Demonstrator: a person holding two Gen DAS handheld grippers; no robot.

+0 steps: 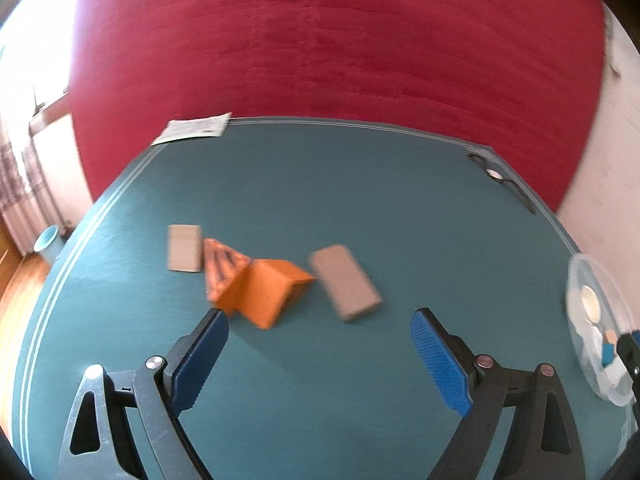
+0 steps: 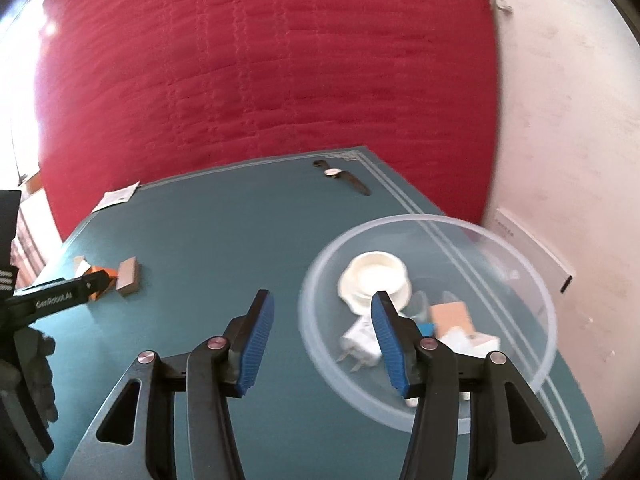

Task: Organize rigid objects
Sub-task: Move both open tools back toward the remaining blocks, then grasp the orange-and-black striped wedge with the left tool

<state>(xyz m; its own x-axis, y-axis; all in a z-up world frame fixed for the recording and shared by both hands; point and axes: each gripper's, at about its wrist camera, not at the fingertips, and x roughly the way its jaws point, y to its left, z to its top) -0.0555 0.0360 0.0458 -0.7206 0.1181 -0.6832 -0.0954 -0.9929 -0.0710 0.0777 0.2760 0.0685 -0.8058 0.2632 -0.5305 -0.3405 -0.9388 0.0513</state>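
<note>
Orange box (image 1: 266, 292) faces the wide-open, empty left gripper (image 1: 320, 322); only the right gripper's (image 2: 322, 312) view, half-open and empty, shows bowl (image 2: 516, 264) contents.

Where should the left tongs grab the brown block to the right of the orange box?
Grip the brown block across its two long side faces, near mid-length, coming down from above. It lies flat on the table, slanted and close to the orange box, so the left tongs, now open and empty, probably need a roll to line up with it.

Both my wrist cameras angling down over the bench (image 1: 360, 184), sharing the clear bowl (image 2: 520, 280) and wooden blocks (image 1: 346, 282).
</note>
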